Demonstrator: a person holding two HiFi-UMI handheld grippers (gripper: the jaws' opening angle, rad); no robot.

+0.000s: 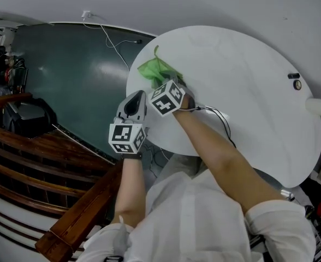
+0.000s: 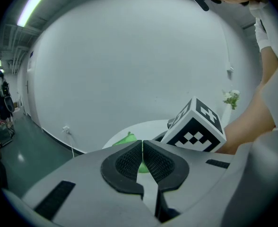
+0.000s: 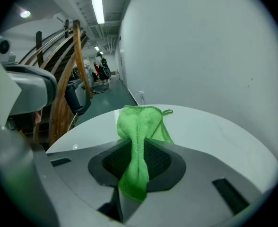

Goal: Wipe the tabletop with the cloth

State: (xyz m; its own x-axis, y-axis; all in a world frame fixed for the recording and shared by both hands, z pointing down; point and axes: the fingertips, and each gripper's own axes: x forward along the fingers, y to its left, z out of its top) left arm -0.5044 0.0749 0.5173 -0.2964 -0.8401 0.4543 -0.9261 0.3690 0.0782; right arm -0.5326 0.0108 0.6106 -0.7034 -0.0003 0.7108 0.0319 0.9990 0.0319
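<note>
Counter (image 1: 248, 91), round and white, fills the middle of the head view, and one is counted. Most of its surface spreads away to the right and far side of the tools.

One cloth (image 3: 138, 126), bright green, is gathered near the counter's left rim. It is pinched as a folded strand between the jaws of the right tool (image 3: 135, 162), which are closed on it. Its long axis runs straight along the jaw line, with a short tail behind the pads and the loose bulk ahead. Whether that bulk presses on the surface or hangs just above it cannot be told.

The left tool (image 2: 142, 157) is held just off the rim, beside the right one. Its pads are brought together with nothing caught between them. Two tools are counted in all.

The right arm is judged the nearer and the only one engaged. The coming stroke is judged to run rightward over the bare surface.

Two small dark items (image 1: 295, 79) are seen near the far right rim, well apart from the cloth.
</note>
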